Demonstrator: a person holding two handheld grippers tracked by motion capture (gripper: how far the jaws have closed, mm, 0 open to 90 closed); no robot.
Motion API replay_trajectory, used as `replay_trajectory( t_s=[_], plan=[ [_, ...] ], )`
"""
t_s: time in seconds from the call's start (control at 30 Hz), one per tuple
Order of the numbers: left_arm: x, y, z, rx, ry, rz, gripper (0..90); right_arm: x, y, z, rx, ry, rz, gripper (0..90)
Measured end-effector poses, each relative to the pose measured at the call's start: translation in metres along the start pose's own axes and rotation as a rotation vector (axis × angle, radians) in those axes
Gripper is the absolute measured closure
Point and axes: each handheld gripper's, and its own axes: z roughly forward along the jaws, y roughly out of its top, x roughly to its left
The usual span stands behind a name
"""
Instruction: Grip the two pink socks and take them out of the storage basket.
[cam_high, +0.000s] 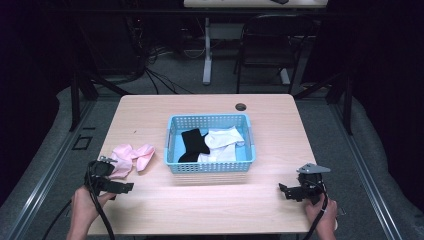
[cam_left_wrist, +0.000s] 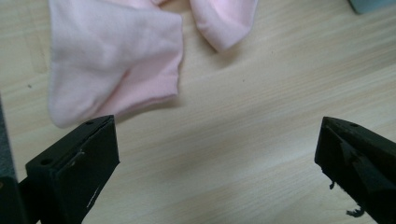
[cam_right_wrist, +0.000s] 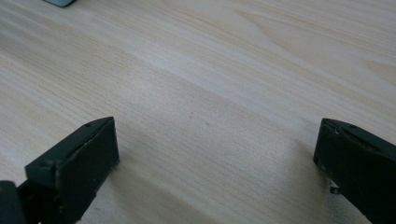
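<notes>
While I held the left gripper (cam_high: 119, 187) low over the pale wood-grain surface (cam_high: 210, 205), its black fingers (cam_left_wrist: 79, 168) stood wide apart with nothing between them. The crumpled pale pink cloth socks (cam_left_wrist: 116, 60) lay on the wood just beyond those fingers, the nearest fold of one sock lying close above the left finger's tip and not touching it, the second sock farther off past the gap. From above, I saw the same pink socks (cam_high: 131, 157) just ahead of the left gripper and beside the light blue perforated plastic basket (cam_high: 210, 167), which sat well beyond both pairs of fingers and held a black sock (cam_high: 192, 145) next to some white socks (cam_high: 222, 145).

My right gripper (cam_high: 287, 192) sat near the surface's near right edge, well apart from the socks. Its fingers (cam_right_wrist: 74, 170) were also spread wide, with only bare wood between and ahead of them.
</notes>
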Motion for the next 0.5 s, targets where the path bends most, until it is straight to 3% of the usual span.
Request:
replay_trajectory(
  t_s=[0.3, 0.33, 0.5],
  plan=[
    [-0.009, -0.031, 0.032, -0.089, 0.034, -0.007, 0.0, 0.0, 0.0, 0.0, 0.005, 0.0, -0.004, 0.0],
    [-0.011, -0.033, 0.034, -0.113, 0.056, 0.003, 0.0, 0.0, 0.0, 0.0, 0.005, 0.0, -0.004, 0.0],
    [-0.012, -0.041, 0.038, -0.204, 0.059, 0.008, 0.0, 0.0, 0.0, 0.0, 0.005, 0.0, -0.004, 0.0]
  ],
)
